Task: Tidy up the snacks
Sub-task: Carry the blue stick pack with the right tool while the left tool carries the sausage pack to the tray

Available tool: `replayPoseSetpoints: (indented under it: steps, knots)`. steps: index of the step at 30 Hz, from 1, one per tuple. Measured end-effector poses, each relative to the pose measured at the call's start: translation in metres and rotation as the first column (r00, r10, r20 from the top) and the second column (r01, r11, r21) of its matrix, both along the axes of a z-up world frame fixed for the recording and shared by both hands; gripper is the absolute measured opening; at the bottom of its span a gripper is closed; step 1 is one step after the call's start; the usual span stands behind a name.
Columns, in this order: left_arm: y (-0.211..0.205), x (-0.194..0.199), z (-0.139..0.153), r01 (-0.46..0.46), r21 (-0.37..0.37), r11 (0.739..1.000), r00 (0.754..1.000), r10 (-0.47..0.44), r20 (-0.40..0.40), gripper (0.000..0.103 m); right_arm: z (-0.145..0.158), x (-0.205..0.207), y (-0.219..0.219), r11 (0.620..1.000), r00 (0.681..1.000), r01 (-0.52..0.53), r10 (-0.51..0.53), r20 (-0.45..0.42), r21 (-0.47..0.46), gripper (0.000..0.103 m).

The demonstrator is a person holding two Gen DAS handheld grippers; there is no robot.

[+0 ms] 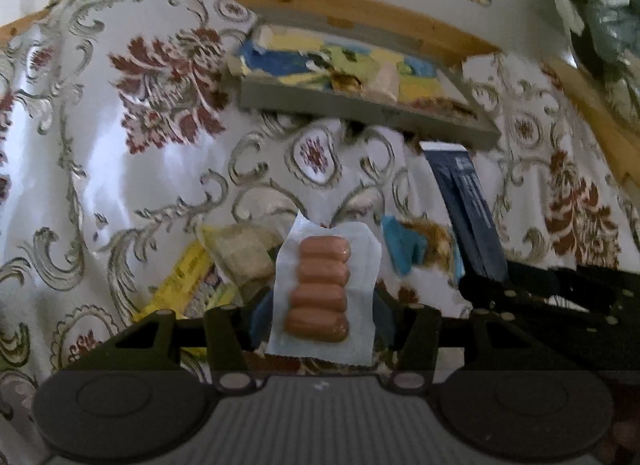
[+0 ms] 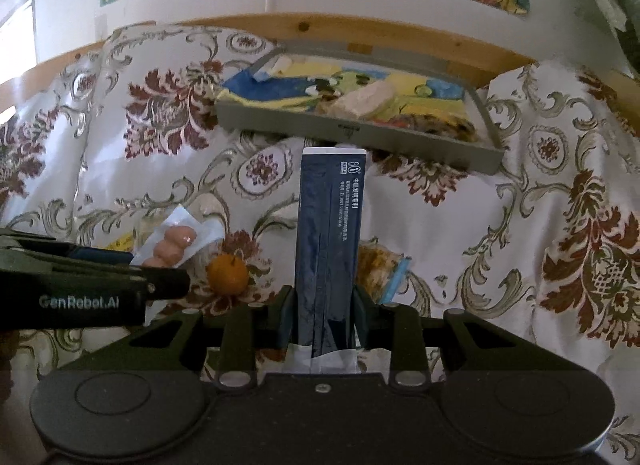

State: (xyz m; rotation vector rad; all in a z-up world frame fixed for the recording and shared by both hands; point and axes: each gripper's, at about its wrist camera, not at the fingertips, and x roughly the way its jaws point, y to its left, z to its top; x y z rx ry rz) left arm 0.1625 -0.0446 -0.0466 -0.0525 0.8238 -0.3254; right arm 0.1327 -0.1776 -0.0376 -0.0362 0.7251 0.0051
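Toward the table's far edge: grey tray [image 2: 360, 137], already part-filled with packets. Left gripper [image 1: 320, 305] clamped on sausage pack [image 1: 322, 289]; right gripper [image 2: 324, 317] clamped on dark blue sachet [image 2: 330, 233], both short of the tray. Loose mid-table: orange [image 2: 227, 275], yellow packet [image 1: 188, 285], crisps bag [image 2: 380, 271]. Roughly half sorted.

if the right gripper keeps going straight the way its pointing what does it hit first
Likely the near wall of the shallow grey tray. The right gripper, shut on the tall dark blue packet, points at it, and the packet's top edge would probably touch first. Depth is unclear.
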Motion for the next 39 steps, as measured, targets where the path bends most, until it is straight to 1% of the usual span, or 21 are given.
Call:
replayPoseSetpoints:
  steps: [6,10,14,19,25,28,32,34,36,39]
  knots:
    - [0.01,0.004,0.013,-0.05,-0.059,0.997,0.995,0.055,0.083,0.057,0.006,0.0,-0.003,1.0,0.999,0.01,-0.011,0.04,0.006,0.032]
    - [0.008,0.018,0.024,-0.056,-0.048,0.997,0.99,0.062,0.128,0.057,0.012,0.005,-0.008,1.0,0.997,0.017,-0.019,0.071,0.024,0.032]
    - [0.005,0.035,0.034,-0.069,-0.058,0.996,0.982,0.078,0.173,0.057,0.02,0.016,-0.012,0.999,0.995,0.015,-0.018,0.096,0.033,0.032]
    - [-0.002,0.066,0.049,-0.082,-0.084,0.993,0.975,0.098,0.201,0.058,0.035,0.041,-0.017,0.999,0.99,0.006,-0.012,0.143,0.039,0.032]
    - [-0.013,0.114,0.069,-0.099,-0.102,0.99,0.961,0.122,0.248,0.058,0.05,0.089,-0.026,0.999,0.966,-0.034,0.029,0.258,0.016,0.032]
    - [-0.016,0.143,0.075,-0.122,-0.1,0.988,0.957,0.143,0.251,0.058,0.056,0.121,-0.038,0.998,0.956,-0.019,0.002,0.292,0.056,0.032]
    - [-0.023,0.181,0.075,-0.148,-0.099,0.984,0.959,0.168,0.229,0.058,0.06,0.161,-0.058,0.992,0.945,0.016,-0.055,0.321,0.124,0.032]
    - [-0.028,0.199,0.072,-0.158,-0.087,0.984,0.963,0.173,0.209,0.058,0.059,0.179,-0.072,0.983,0.947,0.044,-0.097,0.308,0.176,0.033]
    - [-0.032,0.215,0.067,-0.166,-0.081,0.983,0.967,0.178,0.18,0.058,0.055,0.195,-0.084,0.973,0.953,0.072,-0.132,0.274,0.22,0.033]
    - [-0.038,0.231,0.057,-0.178,-0.078,0.981,0.973,0.188,0.135,0.058,0.047,0.211,-0.1,0.958,0.957,0.112,-0.175,0.231,0.263,0.033]
